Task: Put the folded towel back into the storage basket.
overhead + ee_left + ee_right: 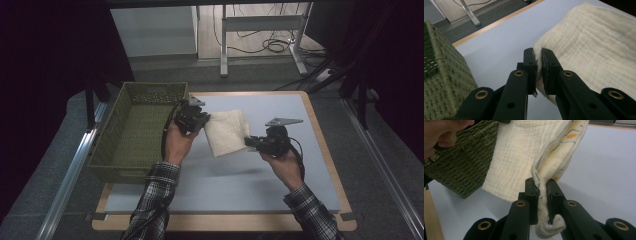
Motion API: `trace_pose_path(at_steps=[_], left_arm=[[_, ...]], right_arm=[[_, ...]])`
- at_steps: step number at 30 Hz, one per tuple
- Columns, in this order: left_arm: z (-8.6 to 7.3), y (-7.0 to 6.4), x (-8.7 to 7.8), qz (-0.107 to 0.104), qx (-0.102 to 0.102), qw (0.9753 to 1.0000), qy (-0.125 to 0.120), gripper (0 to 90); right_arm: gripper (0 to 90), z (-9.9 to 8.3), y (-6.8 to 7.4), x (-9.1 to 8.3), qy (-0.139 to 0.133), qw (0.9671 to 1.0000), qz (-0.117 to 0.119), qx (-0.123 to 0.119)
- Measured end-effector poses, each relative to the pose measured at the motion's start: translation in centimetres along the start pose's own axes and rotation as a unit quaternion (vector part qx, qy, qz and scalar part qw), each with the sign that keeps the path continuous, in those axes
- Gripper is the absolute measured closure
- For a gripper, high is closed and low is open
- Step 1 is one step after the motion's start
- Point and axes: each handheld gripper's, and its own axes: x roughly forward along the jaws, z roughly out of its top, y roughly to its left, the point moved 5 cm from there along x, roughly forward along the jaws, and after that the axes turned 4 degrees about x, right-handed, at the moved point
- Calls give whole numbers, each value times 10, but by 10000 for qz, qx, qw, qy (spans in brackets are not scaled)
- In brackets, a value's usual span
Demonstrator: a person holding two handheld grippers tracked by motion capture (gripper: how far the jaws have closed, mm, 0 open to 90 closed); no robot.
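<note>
Jaws of the left gripper (pixel 538 58) are pinched tight on one edge of the cream cloth (pixel 596 47), the fabric squeezed between the two black pads. In the right gripper view the right gripper (pixel 543 188) is clamped the same way on the opposite edge — a bunched fold of cloth runs down between its jaws and curls out below them, showing a printed inner side with orange and dark marks. From above, the cloth (pixel 227 131) hangs stretched between the two grippers, left gripper (pixel 200 120) at its upper left corner, right gripper (pixel 255 142) at its lower right, and it casts a shadow on the pale blue table top (pixel 280 185) beneath. The green woven basket (pixel 137 131) stands on the table's left side — just beside the left gripper, its near wall close to the person's left hand (pixel 176 142). Plaid sleeves (pixel 157 192) enter from the bottom edge.
</note>
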Motion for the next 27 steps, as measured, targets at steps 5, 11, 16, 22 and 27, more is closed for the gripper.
trace_pose_path(at_steps=[5, 11, 16, 22, 27], left_arm=[[1, 9, -7, 56, -45, 10000, -40, 830], [4, 23, -19, 188, -63, 9998, -99, 830], [5, 32, -27, 281, -79, 9995, -120, 830], [8, 45, -40, 422, -45, 9990, -148, 830], [7, 56, -51, 547, -81, 9983, -177, 830]], right_arm=[[820, 7, 5, 7, 3, 10000, 64, 11], [818, 18, 15, 17, 5, 9998, 176, 97], [818, 25, 22, 22, -25, 9998, 206, 66], [817, 37, 34, 30, -52, 9997, 234, -27], [817, 48, 43, 38, -75, 9995, 288, -38]])
